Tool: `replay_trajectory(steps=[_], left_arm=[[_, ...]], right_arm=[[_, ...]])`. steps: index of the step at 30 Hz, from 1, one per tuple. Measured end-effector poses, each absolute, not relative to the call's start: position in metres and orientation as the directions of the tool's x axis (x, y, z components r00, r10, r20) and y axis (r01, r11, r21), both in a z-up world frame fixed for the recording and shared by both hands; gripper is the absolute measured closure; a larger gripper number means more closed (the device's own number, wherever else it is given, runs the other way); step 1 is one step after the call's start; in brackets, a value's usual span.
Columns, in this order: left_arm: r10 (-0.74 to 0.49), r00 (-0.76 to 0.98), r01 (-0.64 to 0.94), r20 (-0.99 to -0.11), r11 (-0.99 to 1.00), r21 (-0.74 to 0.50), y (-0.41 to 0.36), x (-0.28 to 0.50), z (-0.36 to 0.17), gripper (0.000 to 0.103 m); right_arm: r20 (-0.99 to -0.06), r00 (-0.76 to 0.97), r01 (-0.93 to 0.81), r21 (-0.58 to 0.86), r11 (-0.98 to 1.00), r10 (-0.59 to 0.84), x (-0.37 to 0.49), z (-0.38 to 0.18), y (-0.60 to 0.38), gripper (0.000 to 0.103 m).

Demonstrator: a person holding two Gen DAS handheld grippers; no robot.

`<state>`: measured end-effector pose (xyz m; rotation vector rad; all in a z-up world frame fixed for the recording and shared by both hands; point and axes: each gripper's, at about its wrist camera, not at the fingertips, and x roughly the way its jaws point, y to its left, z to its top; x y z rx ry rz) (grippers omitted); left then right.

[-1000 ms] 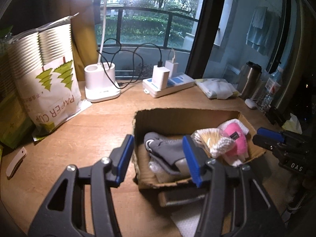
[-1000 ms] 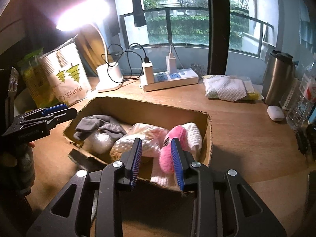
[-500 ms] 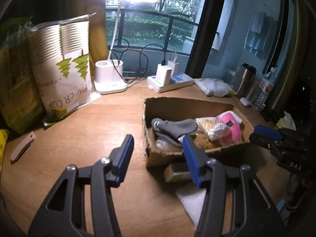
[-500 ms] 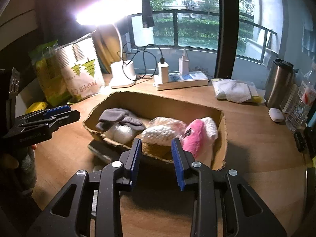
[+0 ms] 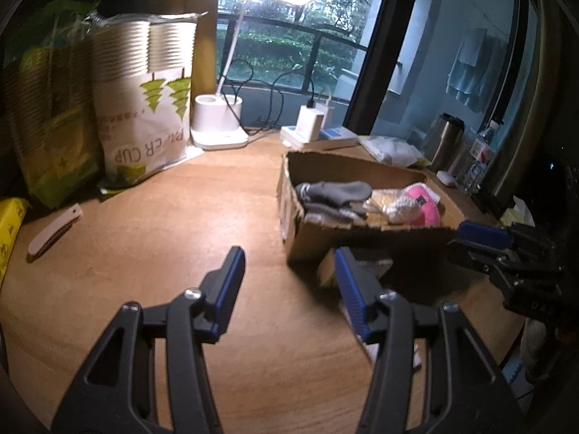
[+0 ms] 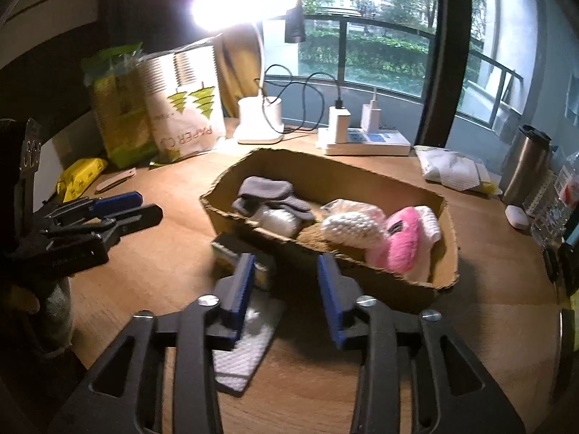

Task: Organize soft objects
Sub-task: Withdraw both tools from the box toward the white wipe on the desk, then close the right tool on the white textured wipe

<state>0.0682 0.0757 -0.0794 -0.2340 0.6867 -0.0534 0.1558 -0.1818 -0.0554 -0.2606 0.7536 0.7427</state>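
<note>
**Hovering short of the box, both grippers empty**

Sitting on the wooden desk (image 5: 152, 238), the cardboard box (image 6: 409, 282) has torn, uneven rims and a low near wall. Inside it, from the left end: grey socks (image 6: 267, 191) over a white bundle (image 6: 278, 218), a white knit piece (image 6: 349, 226), then a pink fluffy item (image 6: 403, 242) against a white cloth at the right end. All lie below or level with the rim.

The left gripper (image 5: 287, 287) hangs over bare desk to the left of the box, fingers wide apart, holding nothing. The right gripper (image 6: 286, 287) is in front of the box's near wall, fingers apart and empty. Under and between its fingers lie a white cloth (image 6: 240, 350) flat on the desk and a blurred block (image 6: 235, 253) touching the box's near wall; what the block is cannot be told.

Open desk stretches left of the box up to a paper-cup bag (image 5: 144, 123), a green bag (image 5: 47, 115), and a small pale knife-like item (image 5: 54, 233). Behind the box stand a lamp (image 5: 220, 123) and a power strip (image 6: 365, 143). To the right are a folded towel (image 6: 452, 170) and a steel flask (image 6: 524, 166), well apart from the box.
</note>
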Motion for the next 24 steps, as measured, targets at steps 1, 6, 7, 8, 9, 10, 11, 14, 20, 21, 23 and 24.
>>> replay_trajectory(steps=[1,6,7,8,9,10,11,14,20,21,23,24], left_arm=[[-0.125,0.772,-0.029,-0.623,0.973,-0.230,0.077,0.065,-0.081,0.050],[-0.122,0.769,-0.035,-0.627,0.972,-0.231,0.086,0.052,-0.090,0.049],[-0.121,0.769,-0.038,-0.628,0.971,-0.234,0.088,0.050,-0.092,0.048],[-0.122,0.767,-0.042,-0.630,0.970,-0.239,0.091,0.048,-0.095,0.044],[-0.121,0.766,-0.048,-0.631,0.969,-0.244,0.094,0.046,-0.097,0.040],[-0.120,0.768,-0.054,-0.630,0.967,-0.250,0.096,0.043,-0.098,0.033],[-0.121,0.769,-0.059,-0.628,0.964,-0.258,0.098,0.041,-0.100,0.031],[-0.116,0.764,-0.075,-0.634,0.961,-0.266,0.103,0.039,-0.105,0.031],[-0.116,0.751,-0.090,-0.650,0.957,-0.275,0.106,0.040,-0.115,0.031],[-0.117,0.750,-0.090,-0.652,0.957,-0.275,0.105,0.041,-0.116,0.031],[-0.117,0.743,-0.090,-0.659,0.959,-0.271,0.104,0.043,-0.118,0.031],[-0.115,0.739,-0.090,-0.664,0.960,-0.266,0.103,0.044,-0.119,0.031]], right_arm=[[-0.704,0.489,-0.695,0.041,0.718,0.514,0.153,-0.057,-0.179,0.058],[-0.726,0.467,-0.708,0.034,0.705,0.505,0.143,-0.068,-0.164,0.058],[-0.730,0.463,-0.711,0.034,0.703,0.503,0.141,-0.070,-0.162,0.058],[-0.734,0.458,-0.713,0.034,0.700,0.502,0.140,-0.072,-0.159,0.058],[-0.740,0.452,-0.716,0.032,0.697,0.499,0.138,-0.075,-0.156,0.058],[-0.745,0.446,-0.719,0.032,0.694,0.496,0.137,-0.078,-0.153,0.058],[-0.750,0.441,-0.721,0.031,0.692,0.494,0.137,-0.080,-0.152,0.058],[-0.764,0.423,-0.728,0.033,0.685,0.486,0.136,-0.088,-0.145,0.058],[-0.795,0.390,-0.734,0.037,0.678,0.465,0.140,-0.106,-0.138,0.058],[-0.801,0.385,-0.733,0.037,0.679,0.459,0.142,-0.111,-0.138,0.058],[-0.815,0.369,-0.728,0.045,0.684,0.446,0.146,-0.122,-0.138,0.058],[-0.820,0.361,-0.726,0.051,0.686,0.444,0.147,-0.126,-0.138,0.058]])
